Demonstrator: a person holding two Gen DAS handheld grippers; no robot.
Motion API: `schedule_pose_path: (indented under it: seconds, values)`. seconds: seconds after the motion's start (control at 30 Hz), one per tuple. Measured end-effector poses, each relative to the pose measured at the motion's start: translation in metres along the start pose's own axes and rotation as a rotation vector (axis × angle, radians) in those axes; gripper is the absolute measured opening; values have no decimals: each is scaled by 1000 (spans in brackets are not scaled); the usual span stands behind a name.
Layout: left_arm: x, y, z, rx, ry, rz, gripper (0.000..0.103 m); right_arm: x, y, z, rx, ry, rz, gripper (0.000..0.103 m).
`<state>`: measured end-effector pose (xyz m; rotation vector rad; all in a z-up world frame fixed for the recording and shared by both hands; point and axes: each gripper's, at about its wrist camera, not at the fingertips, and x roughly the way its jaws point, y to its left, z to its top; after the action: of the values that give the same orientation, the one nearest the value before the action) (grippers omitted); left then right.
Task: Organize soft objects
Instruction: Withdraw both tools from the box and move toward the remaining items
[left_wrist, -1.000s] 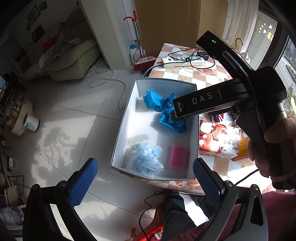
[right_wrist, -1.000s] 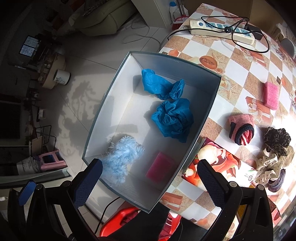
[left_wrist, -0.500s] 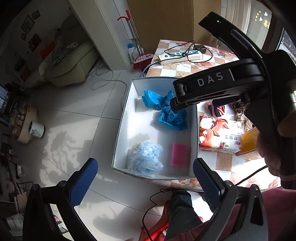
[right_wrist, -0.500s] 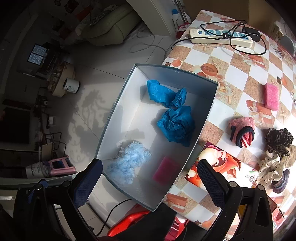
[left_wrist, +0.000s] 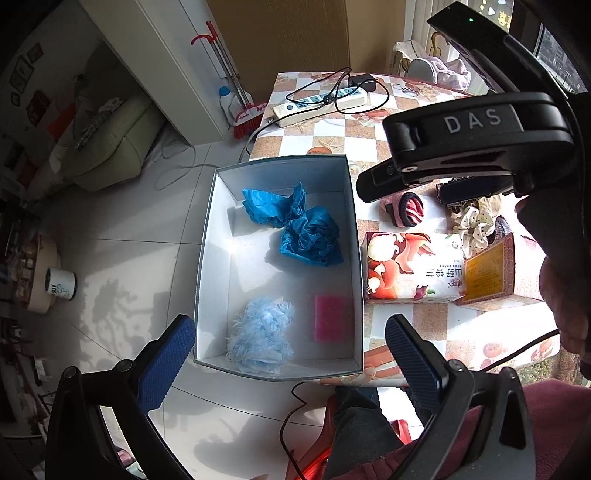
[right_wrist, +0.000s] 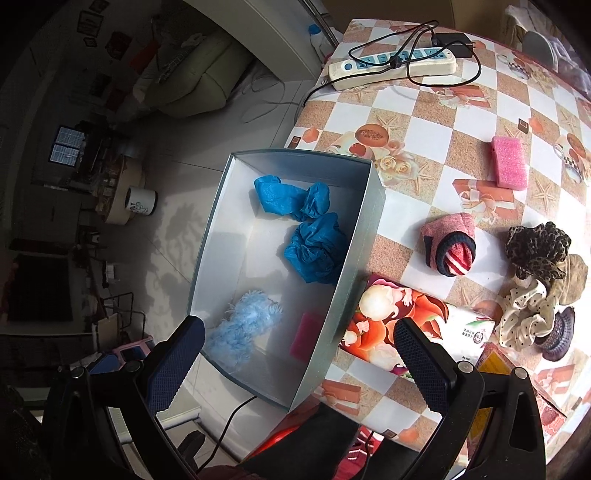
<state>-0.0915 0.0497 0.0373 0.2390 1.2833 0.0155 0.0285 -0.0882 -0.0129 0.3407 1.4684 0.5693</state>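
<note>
A white open box (left_wrist: 354, 236) (right_wrist: 364, 236) hangs over the table's left edge. Inside lie two crumpled blue cloths (left_wrist: 308, 240) (right_wrist: 314, 247), a fluffy light-blue item (left_wrist: 260, 334) (right_wrist: 240, 326) and a pink sponge (left_wrist: 328, 319) (right_wrist: 306, 332). On the table lie a rolled red-striped sock (right_wrist: 448, 249) (left_wrist: 406, 210), a second pink sponge (right_wrist: 509, 166) and a heap of scrunchies (right_wrist: 535, 280) (left_wrist: 474, 225). My left gripper (left_wrist: 290, 356) is open and empty, high above the box's near end. My right gripper (right_wrist: 299, 360) is open and empty above the box's right wall; its body shows in the left wrist view (left_wrist: 476, 144).
A floral tissue pack (right_wrist: 402, 325) (left_wrist: 410, 269) lies beside the box. An orange carton (left_wrist: 487, 273) sits next to it. A power strip with cables (right_wrist: 391, 64) (left_wrist: 321, 103) lies at the table's far end. White tiled floor (left_wrist: 129, 258) is left of the table.
Both grippers have risen and drawn back, so the box looks smaller. The right gripper has shifted right, off the blue cloth, uncovering the sock and scrunchies.
</note>
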Motion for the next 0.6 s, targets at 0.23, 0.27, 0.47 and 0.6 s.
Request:
schedule_pose_path:
  seconds: [0.23,0.27,0.47,0.6]
  values:
    - [12,-40,19,106,1,-87,103,-47,-63,-13,176,-99,-33,103]
    - [14,-45,22,116,3,-101,103,-55,-74,-17,204,-115,-40,103]
    - [30,-79,41,191,25,-171,103,-98,-132,-39,365,-200,-101,103]
    - [40,-96,54,223,34,-191,103,-118,-170,-55,470,-228,-142,103]
